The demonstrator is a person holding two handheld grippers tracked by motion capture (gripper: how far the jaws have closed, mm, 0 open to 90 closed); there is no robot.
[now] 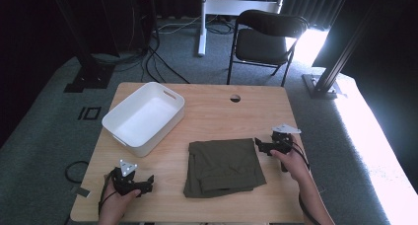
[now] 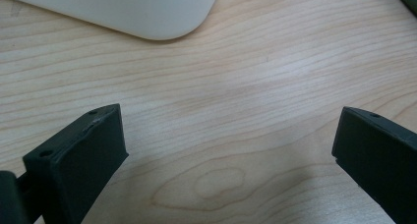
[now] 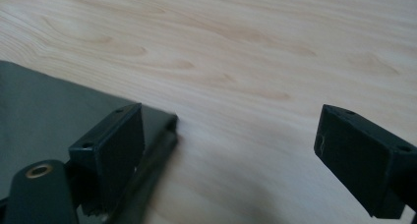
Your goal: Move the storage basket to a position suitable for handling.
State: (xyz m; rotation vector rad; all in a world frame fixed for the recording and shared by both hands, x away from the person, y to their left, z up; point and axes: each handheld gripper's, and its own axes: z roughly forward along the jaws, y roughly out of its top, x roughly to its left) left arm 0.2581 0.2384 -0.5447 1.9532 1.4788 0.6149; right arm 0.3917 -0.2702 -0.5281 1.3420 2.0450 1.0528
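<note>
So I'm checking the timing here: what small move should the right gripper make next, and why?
Probably slide the right gripper slightly toward the folded olive garment and close on its near corner. Its jaws stand wide open at that corner, one just over the cloth, nothing held. The left gripper waits open over bare table, and the white bin is empty.
</note>
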